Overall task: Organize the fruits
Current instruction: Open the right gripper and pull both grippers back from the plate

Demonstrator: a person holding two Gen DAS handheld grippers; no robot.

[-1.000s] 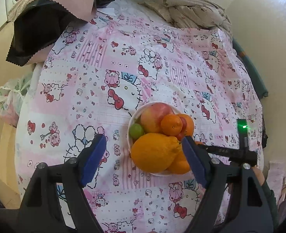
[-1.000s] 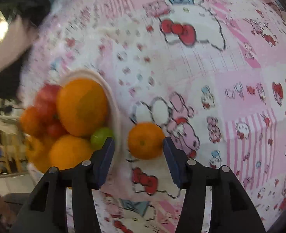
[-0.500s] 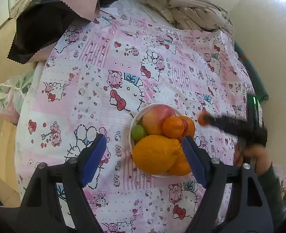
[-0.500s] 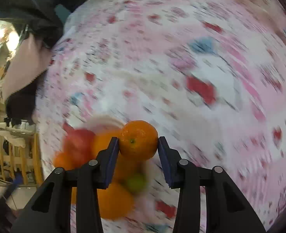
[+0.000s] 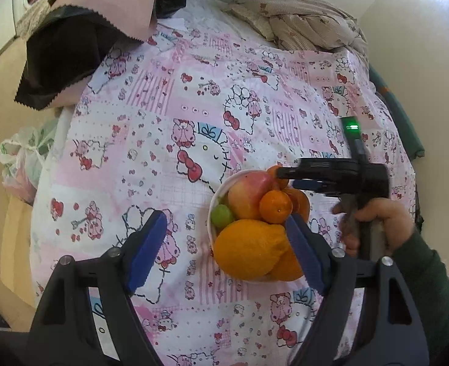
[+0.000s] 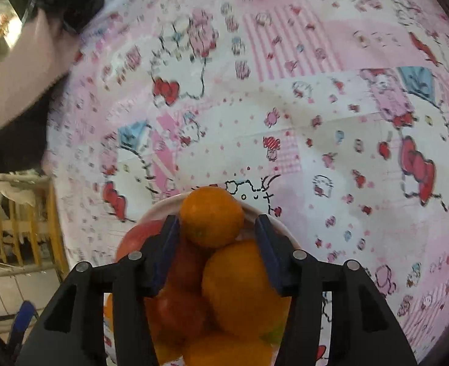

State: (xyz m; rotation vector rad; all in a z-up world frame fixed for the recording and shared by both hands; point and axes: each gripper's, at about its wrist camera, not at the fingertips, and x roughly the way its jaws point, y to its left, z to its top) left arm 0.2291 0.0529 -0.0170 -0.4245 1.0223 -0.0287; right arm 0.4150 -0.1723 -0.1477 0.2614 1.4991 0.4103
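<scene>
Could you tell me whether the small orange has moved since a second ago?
Yes. The small orange went from the bedsheet beside the bowl onto the fruit pile.

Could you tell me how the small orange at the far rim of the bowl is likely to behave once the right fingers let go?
The small orange is round and perched on other fruit at the bowl rim, so it may roll off. Its skin looks firm, so probably not fragile.

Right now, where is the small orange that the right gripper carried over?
In the right wrist view the small orange sits between the right hand-held gripper's just-opened jaws, resting on the fruit pile at the bowl's far rim.
</scene>
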